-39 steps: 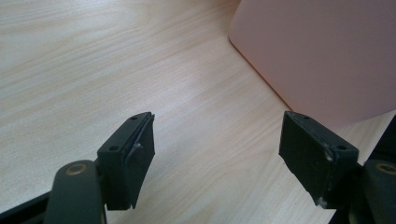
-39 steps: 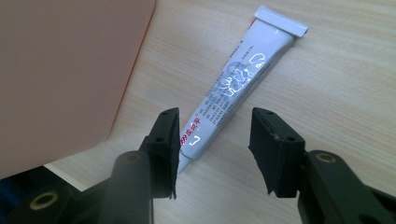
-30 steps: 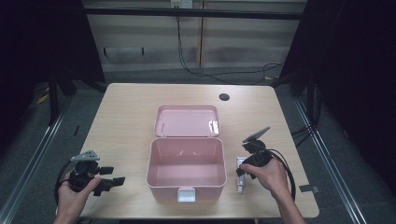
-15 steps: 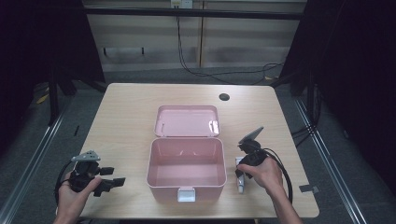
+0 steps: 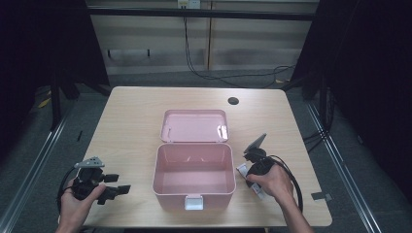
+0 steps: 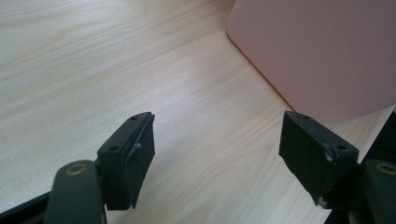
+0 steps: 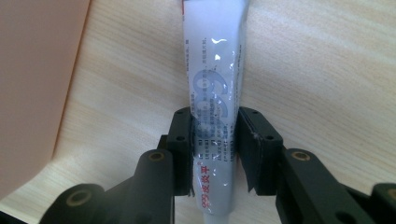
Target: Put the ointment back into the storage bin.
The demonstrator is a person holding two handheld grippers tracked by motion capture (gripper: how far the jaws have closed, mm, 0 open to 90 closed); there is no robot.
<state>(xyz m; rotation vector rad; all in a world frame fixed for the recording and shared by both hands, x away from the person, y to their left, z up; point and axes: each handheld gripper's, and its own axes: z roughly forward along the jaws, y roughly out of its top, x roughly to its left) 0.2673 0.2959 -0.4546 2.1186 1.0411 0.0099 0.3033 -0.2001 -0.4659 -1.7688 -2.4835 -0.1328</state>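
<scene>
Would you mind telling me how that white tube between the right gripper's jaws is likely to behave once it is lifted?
The white tube looks soft-walled, so it will probably dent and sag beyond the right gripper. Its glossy skin, which shows glare, may slip. It lies flat on the table, flattened rather than round, so rolling seems unlikely.

Even overhead light brightens my counter (image 5: 131,121); surroundings fall dark. Glare streaks the tube (image 7: 215,93) between my right tongs (image 7: 214,149), whose base blurs.
</scene>
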